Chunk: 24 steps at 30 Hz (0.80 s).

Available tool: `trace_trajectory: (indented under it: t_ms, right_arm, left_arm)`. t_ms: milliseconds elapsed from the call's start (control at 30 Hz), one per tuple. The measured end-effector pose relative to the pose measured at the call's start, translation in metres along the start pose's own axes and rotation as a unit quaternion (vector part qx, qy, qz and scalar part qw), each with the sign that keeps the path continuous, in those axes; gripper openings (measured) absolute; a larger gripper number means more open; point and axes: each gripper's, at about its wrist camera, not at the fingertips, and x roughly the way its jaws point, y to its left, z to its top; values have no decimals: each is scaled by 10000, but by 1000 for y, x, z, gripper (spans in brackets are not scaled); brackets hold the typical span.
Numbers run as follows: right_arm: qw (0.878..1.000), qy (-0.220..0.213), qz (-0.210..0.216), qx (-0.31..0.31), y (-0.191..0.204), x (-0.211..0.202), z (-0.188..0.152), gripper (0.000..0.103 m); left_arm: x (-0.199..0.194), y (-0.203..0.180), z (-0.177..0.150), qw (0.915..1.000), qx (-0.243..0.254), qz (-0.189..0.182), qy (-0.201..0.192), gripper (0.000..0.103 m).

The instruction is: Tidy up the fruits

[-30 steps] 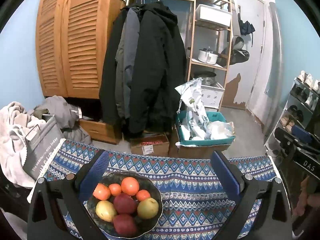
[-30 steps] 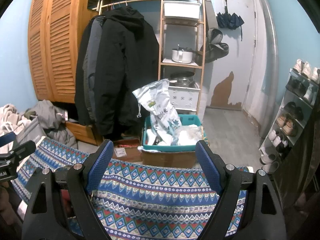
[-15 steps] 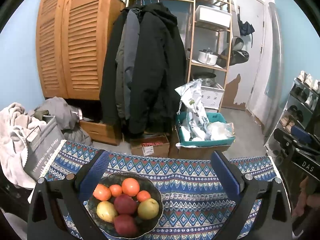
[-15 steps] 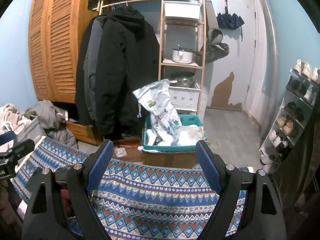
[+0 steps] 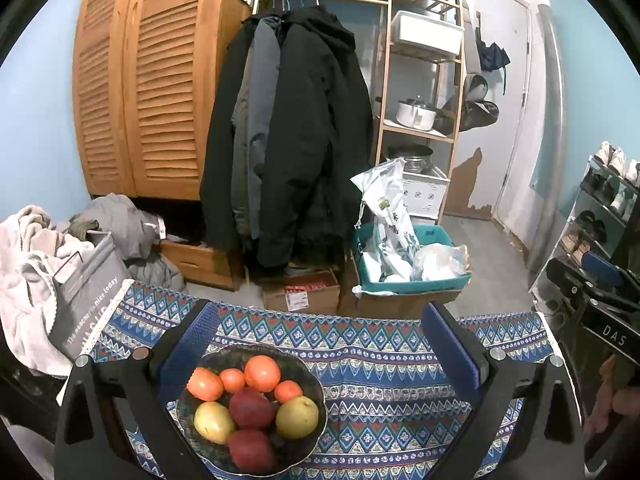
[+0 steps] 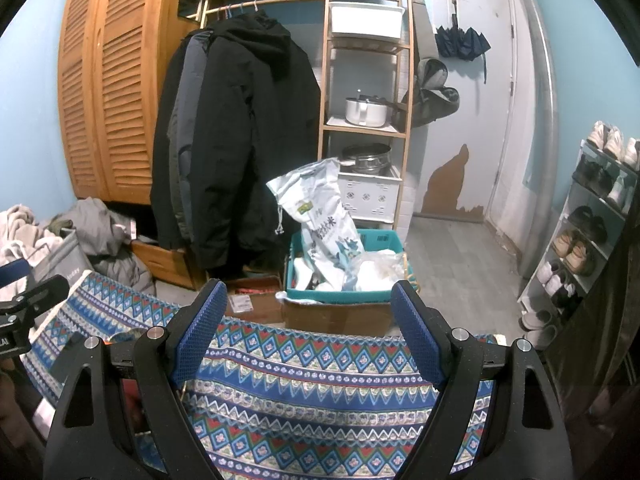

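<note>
A dark bowl (image 5: 308, 364) sits on the patterned tablecloth (image 5: 380, 360) in the left wrist view. It holds several fruits: orange ones (image 5: 262, 372) at the back, two yellow pears (image 5: 297, 417) and two dark red ones (image 5: 251, 407). My left gripper (image 5: 320, 340) is open and empty, its left finger beside the bowl. My right gripper (image 6: 308, 320) is open and empty above the cloth (image 6: 320, 380). In the right wrist view the bowl is mostly hidden behind the left finger (image 6: 196, 332).
Beyond the table's far edge stand a cardboard box (image 5: 302, 296) and a teal crate with bags (image 5: 408, 264). A grey bag (image 5: 86, 292) and laundry lie to the left. A shoe rack (image 6: 592, 220) stands on the right. The other gripper shows at right (image 5: 592, 280).
Almost nothing has changed. Both grippers stay open and nearly still; the left view drifts very slightly.
</note>
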Motion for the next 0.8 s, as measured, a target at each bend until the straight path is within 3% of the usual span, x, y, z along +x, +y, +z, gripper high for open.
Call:
trace_trajectory:
  t_ms: [800]
  right_arm:
    - [10000,8,-2,-34,0,-1,1,83]
  left_arm:
    - [-4,1,1,9995,42,310,57,102]
